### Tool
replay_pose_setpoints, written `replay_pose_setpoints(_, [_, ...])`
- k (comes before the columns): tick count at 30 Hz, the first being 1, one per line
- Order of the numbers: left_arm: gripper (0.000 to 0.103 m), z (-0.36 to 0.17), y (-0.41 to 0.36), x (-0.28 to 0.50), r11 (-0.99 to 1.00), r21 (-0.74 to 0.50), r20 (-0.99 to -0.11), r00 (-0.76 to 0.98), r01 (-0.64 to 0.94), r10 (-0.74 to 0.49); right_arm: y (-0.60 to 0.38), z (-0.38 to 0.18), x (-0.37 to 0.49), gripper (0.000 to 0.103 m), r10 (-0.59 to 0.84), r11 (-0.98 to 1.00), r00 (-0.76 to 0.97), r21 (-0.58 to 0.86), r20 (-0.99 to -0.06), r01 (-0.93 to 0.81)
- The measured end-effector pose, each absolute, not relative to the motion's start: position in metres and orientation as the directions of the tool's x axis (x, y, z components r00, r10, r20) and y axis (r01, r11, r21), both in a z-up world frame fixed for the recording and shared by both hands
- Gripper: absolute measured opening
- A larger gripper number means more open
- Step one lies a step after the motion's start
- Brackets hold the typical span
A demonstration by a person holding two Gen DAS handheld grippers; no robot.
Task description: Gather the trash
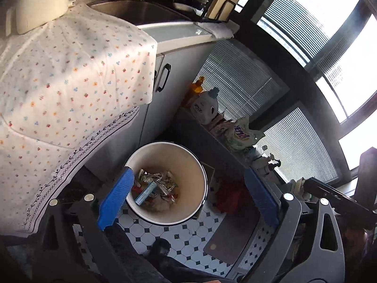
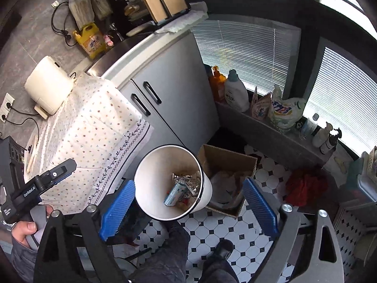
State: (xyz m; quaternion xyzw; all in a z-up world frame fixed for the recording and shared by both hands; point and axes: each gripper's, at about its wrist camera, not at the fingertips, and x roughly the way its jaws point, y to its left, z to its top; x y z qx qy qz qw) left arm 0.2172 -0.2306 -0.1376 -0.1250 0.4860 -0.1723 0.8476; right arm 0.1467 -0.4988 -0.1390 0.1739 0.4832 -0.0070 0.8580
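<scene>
Both tongs, left (image 1: 186, 198) and right (image 2: 188, 205), hang spread wide w/ nothing between them, above the white bin (image 2: 150, 188) at frame centre. Trash (image 1: 155, 188), wrappers and a small carton, lies at the bin's bottom, so the drop looks done. Next: find more litter, prob. Tight spot: clothed bench (image 2: 94, 127) to the left, cardboard box (image 2: 226, 160) touching the bin on the right; tiled floor (image 2: 212, 226) is open below.

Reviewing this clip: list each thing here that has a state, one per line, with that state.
left hand-held gripper: open, nothing between its fingers
right hand-held gripper: open, nothing between its fingers
waste bin: upright on the floor, no lid, wrappers and a small box at the bottom
cardboard box: open-topped, crumpled paper inside
cabinet doors: shut
window blinds: lowered
</scene>
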Motion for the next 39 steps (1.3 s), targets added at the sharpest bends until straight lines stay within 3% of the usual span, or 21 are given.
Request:
replay_pose_setpoints(21, [0.097, -0.001, -0.189, 0.129, 0.947, -0.281, -0.646, 0.699, 0.154, -0.305, -0.434, -0.023, 0.129, 0.095, 0.262, 0.956, 0.635, 0.284, -0.727, -0.069])
replay_pose_setpoints(39, [0.097, 0.039, -0.111, 0.058, 0.972, -0.207, -0.565, 0.797, 0.113, -0.213, -0.351, 0.009, 0.072, 0.095, 0.234, 0.967, 0.735, 0.231, -0.637, -0.109])
